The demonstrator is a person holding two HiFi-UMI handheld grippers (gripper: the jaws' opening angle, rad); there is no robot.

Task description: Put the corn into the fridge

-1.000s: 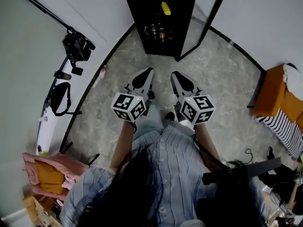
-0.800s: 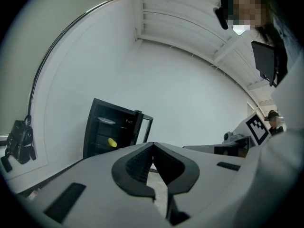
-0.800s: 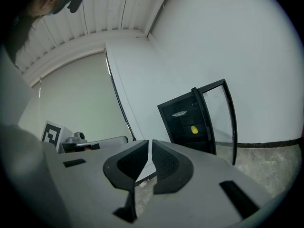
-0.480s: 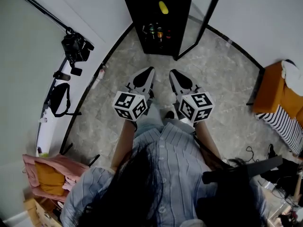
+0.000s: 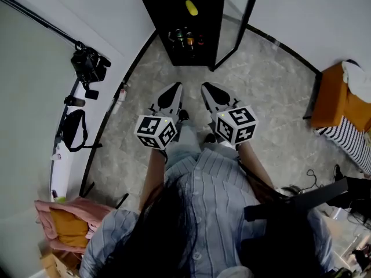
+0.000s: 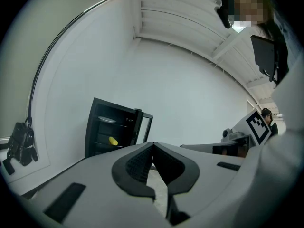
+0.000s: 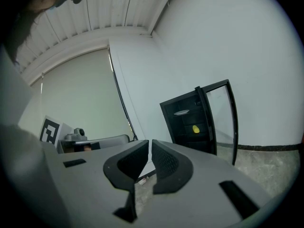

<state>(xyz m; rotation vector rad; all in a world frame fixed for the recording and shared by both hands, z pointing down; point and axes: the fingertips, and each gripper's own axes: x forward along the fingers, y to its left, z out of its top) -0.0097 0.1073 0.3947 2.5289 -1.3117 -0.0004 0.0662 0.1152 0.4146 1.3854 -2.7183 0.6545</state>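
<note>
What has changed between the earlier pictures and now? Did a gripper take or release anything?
Nothing was taken hold of or let go. Only the head view drifted slightly, so the fridge appears a little further left. The corn lies on its shelf as before, the door stays open, and the left gripper and right gripper stay shut and empty.

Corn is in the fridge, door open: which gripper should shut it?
Right, likely: the door stands open on the right side of the fridge, nearer the right gripper than the left gripper; both are shut and empty.
</note>
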